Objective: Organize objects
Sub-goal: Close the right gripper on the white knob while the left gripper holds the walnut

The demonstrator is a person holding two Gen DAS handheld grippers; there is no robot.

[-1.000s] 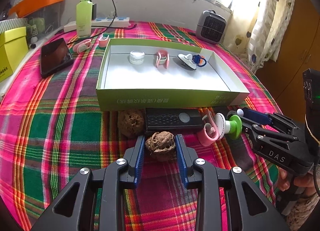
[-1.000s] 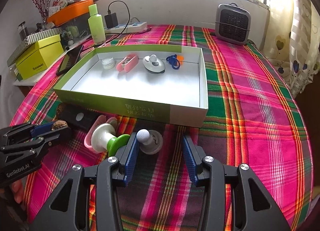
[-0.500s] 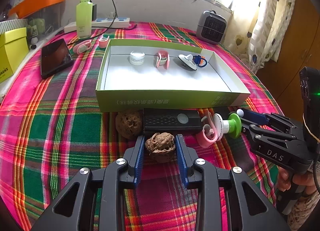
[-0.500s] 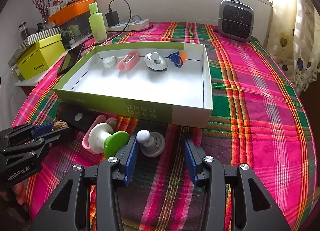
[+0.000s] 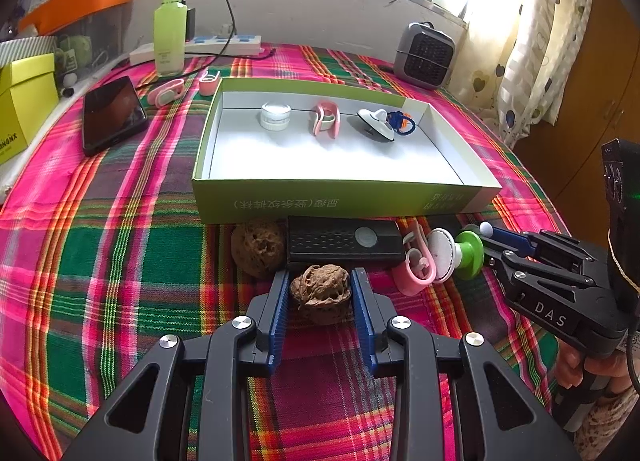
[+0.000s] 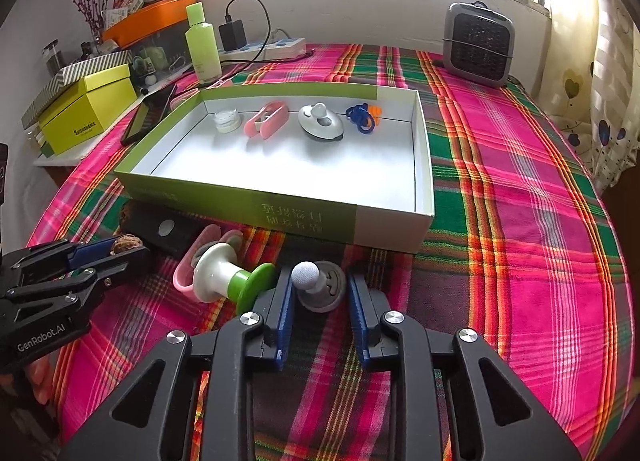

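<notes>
My left gripper [image 5: 319, 281] is shut on a brown walnut [image 5: 320, 290] just in front of the green box [image 5: 340, 201]. My right gripper [image 6: 320, 285] straddles a grey knob with a white ball top [image 6: 320, 285]; its blue pads sit close on both sides, contact unclear. Beside it lie a white-and-green suction piece [image 6: 228, 277] and a pink clip [image 6: 192, 265]. A second walnut [image 5: 258, 247] and a black device [image 5: 344, 241] lie against the box front. Inside the box are a small jar [image 5: 275, 115], a pink clip [image 5: 326, 121], a grey-white knob [image 5: 376, 123] and a blue-orange ring [image 5: 400, 121].
A phone [image 5: 112, 115], two pink clips [image 5: 166, 91], a green bottle [image 5: 170, 27] and a power strip [image 5: 224, 43] sit at the back left. A small heater [image 5: 424, 49] stands at the back right. A yellow box [image 6: 86, 113] is at the left edge.
My right gripper has moved forward around the grey knob and its jaws have narrowed. My left gripper stays on the walnut, hardly moved.
</notes>
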